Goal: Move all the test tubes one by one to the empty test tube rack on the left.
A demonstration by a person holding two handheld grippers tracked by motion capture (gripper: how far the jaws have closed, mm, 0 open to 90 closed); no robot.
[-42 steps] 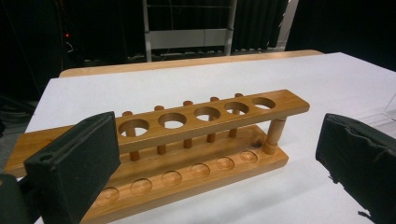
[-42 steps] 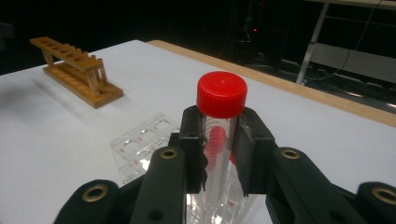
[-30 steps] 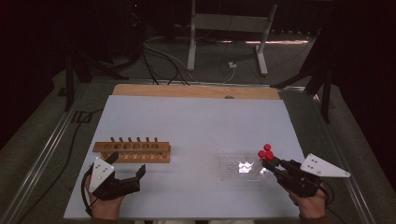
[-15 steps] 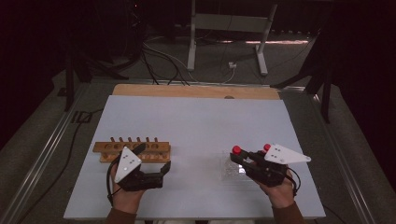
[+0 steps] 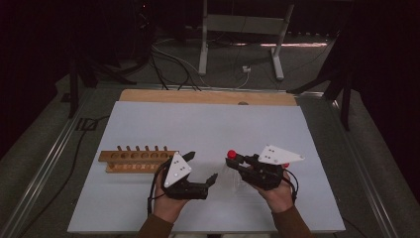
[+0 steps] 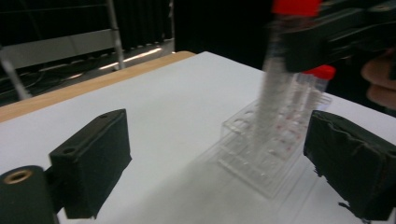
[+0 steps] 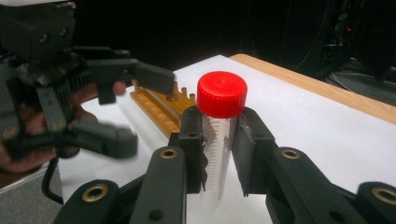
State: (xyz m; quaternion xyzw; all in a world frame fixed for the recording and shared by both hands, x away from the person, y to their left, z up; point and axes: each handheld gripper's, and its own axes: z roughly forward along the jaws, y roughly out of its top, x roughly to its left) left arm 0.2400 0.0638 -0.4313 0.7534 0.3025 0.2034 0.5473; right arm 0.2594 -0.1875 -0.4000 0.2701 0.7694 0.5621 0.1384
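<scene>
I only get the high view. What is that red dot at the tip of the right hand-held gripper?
Observer: The right gripper view shows it is a red cap on a clear tube, clamped between the jaws of the right hand-held gripper.
Operator: Is the tube plain?
Observer: No, fine scale lines run down its side.
Operator: Below it I just see glare on the table.
Observer: In the left gripper view that is a clear plastic rack, with a second red-capped tube standing in it.

Left gripper (image 5: 202,168) jaws wide, lately narrowing; right gripper (image 7: 219,154) jaws clamped.
</scene>
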